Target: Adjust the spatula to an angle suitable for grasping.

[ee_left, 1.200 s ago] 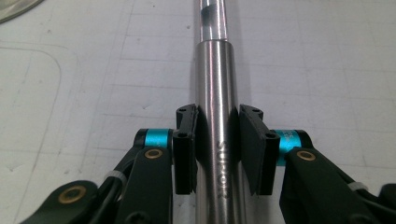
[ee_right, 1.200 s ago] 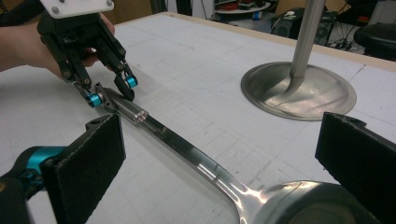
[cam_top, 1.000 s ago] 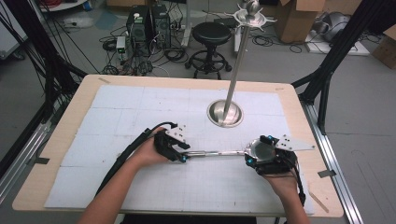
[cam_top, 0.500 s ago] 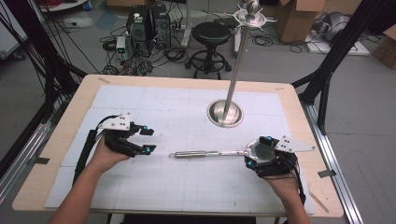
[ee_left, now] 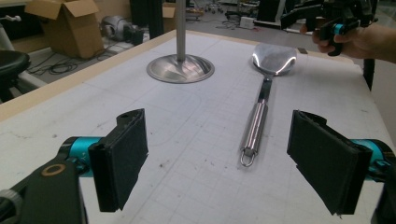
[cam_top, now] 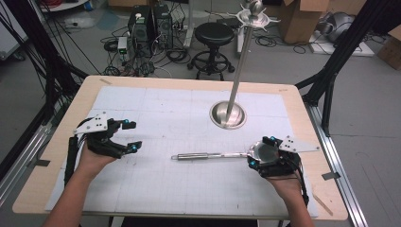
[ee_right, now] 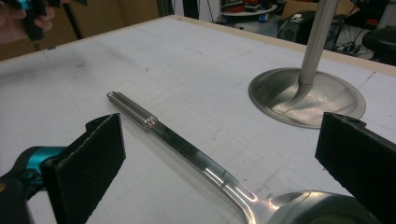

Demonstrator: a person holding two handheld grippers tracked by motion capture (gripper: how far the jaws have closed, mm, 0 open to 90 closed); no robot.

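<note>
1. Since the left gripper (cam_top: 128,136) has let go of the ladle's handle and pulled back to the left side of the surface (cam_top: 156,189), it now hovers well apart from the ladle (cam_top: 222,154), with its jaws spread wide and nothing between them.
2. Nearest the person, the right gripper (cam_top: 261,152) stays where it was, over the ladle's bowl at the right; its jaws stand spread to either side of the bowl, not pinching it as far as the right gripper view shows.
3. Lying flat on the white mat, the ladle has its bowl under the right gripper and its handle pointing left toward the middle, ring end (ee_left: 248,158) free; it seems not to have shifted since the release.
4. Farther back, the steel stand (cam_top: 228,115) rises from its round base, just beyond the ladle, with hooks on top (cam_top: 254,17).
5. My judgement: the hand-over has ended with the ladle set down, and the work now falls to the right gripper, which would need to close on the ladle before anything can be lifted toward the stand.
</note>
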